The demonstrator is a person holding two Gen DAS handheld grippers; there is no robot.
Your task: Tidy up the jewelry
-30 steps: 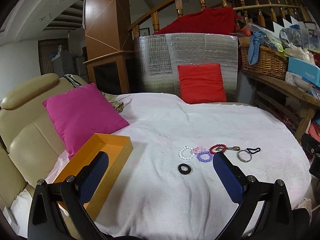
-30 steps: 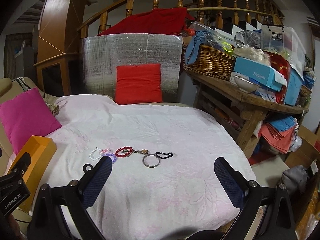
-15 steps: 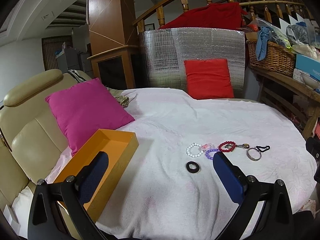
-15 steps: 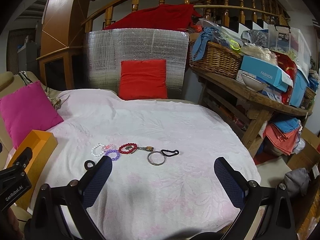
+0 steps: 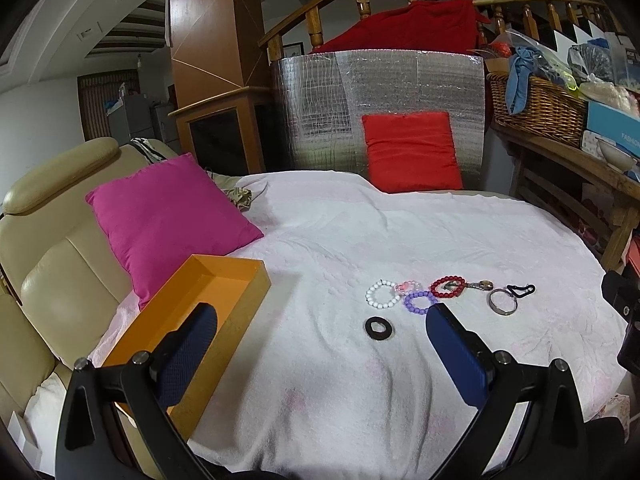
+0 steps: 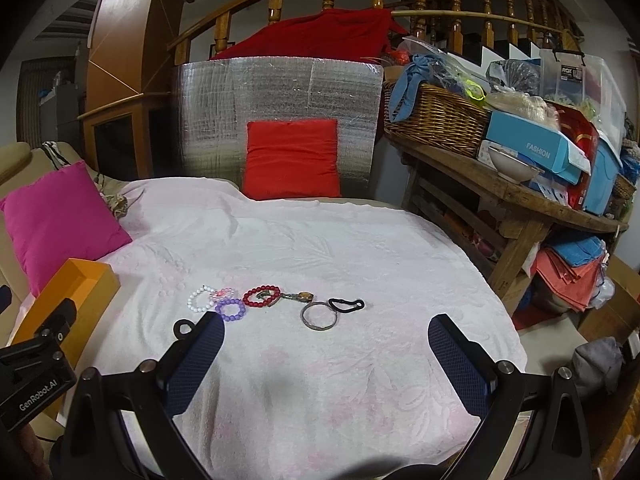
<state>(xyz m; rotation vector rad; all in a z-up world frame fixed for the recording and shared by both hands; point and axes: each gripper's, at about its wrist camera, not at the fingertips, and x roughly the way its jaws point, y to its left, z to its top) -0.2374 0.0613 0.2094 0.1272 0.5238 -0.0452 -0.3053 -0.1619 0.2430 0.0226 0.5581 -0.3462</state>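
Observation:
Several pieces of jewelry lie on the white blanket: a white bead bracelet [image 5: 383, 294], a purple bead bracelet [image 5: 420, 303], a red bead bracelet [image 5: 449, 287], a metal bangle [image 5: 503, 307], a black clip [image 5: 521, 290] and a black ring [image 5: 379, 327]. An open, empty orange box [image 5: 192, 320] sits at the left. My left gripper [image 5: 320, 332] is open, just short of the black ring. My right gripper [image 6: 326, 346] is open, near the bangle [image 6: 319, 317], the red bracelet [image 6: 262, 297] and the purple bracelet [image 6: 230, 309]. The black ring [image 6: 183, 327] peeks beside its left finger.
A pink pillow [image 5: 168, 216] leans on the beige sofa [image 5: 44, 240] behind the box. A red cushion [image 6: 292, 164] stands against a silver foil panel at the back. A cluttered wooden bench [image 6: 516, 196] with a wicker basket stands at the right.
Both grippers have drifted slightly, so the jewelry sits a little differently in each view. Both stay open and nothing has been picked up.

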